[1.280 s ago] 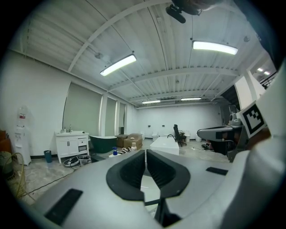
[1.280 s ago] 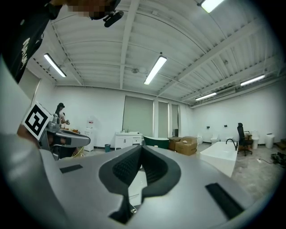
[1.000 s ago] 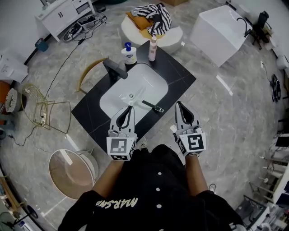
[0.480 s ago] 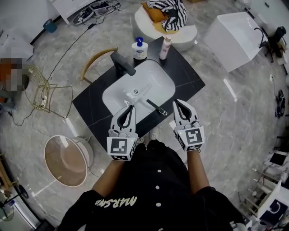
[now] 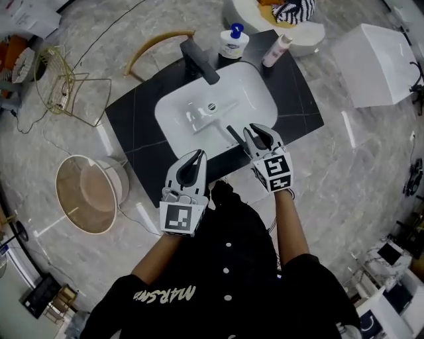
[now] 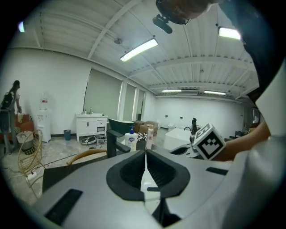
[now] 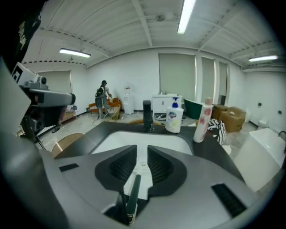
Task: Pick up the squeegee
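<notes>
- The squeegee [image 5: 232, 134] lies at the near rim of the white sink [image 5: 255, 102], which is set in a black counter [image 5: 136, 126]. From the head view only a short dark stretch of its handle shows. The rest runs under the right gripper [image 5: 256, 132].
- In the right gripper view the dark green handle [image 7: 132, 193] lies low in the gap between the two jaws, close to the camera, and its near end has a pale tip. The blade cannot be made out in any view.
- The right jaws stand a little apart, with the white of the sink showing through the slot. They flank the handle without closing on it (whether either pad touches it is not clear).
- The left gripper [image 5: 198, 155] has its jaws pressed together, leaving only a thin seam with nothing between them. It is held at the counter's near edge, well apart from the squeegee.
- At the back of the sink stands a black faucet [image 5: 199, 59]. A pump bottle [image 5: 232, 43] and a slim pale bottle [image 5: 277, 49] stand upright on the counter beside it.
- A striped cloth [image 5: 295, 10] on a pale round seat is cut off by the top edge of the head view.
- In the left gripper view the person's arm and dark clothing cover much of the right side.
- A distant person [image 7: 103, 100] is too small to make out.
</notes>
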Demonstrator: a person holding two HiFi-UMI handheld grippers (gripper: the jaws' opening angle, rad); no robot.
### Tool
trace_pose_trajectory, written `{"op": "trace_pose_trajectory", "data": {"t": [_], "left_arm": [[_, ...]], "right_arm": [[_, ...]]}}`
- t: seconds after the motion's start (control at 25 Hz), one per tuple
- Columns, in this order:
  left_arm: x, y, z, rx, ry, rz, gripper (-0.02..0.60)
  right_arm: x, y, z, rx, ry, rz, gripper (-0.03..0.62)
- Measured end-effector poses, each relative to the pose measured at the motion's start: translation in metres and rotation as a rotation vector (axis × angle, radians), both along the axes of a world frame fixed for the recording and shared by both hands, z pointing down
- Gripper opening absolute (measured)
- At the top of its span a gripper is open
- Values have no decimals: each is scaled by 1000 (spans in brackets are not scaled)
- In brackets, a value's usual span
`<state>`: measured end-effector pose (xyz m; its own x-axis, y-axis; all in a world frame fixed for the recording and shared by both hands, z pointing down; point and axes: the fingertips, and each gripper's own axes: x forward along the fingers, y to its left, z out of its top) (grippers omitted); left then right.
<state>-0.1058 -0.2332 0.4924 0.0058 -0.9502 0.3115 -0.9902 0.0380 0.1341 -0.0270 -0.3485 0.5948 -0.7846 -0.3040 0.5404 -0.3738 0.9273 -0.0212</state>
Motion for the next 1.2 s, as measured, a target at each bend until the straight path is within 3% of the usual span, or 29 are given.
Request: {"op": "trace_pose_trajectory", "data": {"t": [0.08,0.32,0.76,0.96,1.2], "left_arm": [[4,5,14,-31,24,-20,20],[10,16,47,-104,74,-73,20],[11,21,84,-177,94,-136,20],[10,23,96,-197,108,-163,20],[8,27,104,-218,107,-169,20]], "right_arm": [[-5,4,31,-53,73,-50,106],[-7,20,104,-181,316,-179,192],[-12,33,166,-276,642,-287,186],[-9,43,188,-316,803,-383,161],[-11,49,200,-355,883,-437,169]]}}
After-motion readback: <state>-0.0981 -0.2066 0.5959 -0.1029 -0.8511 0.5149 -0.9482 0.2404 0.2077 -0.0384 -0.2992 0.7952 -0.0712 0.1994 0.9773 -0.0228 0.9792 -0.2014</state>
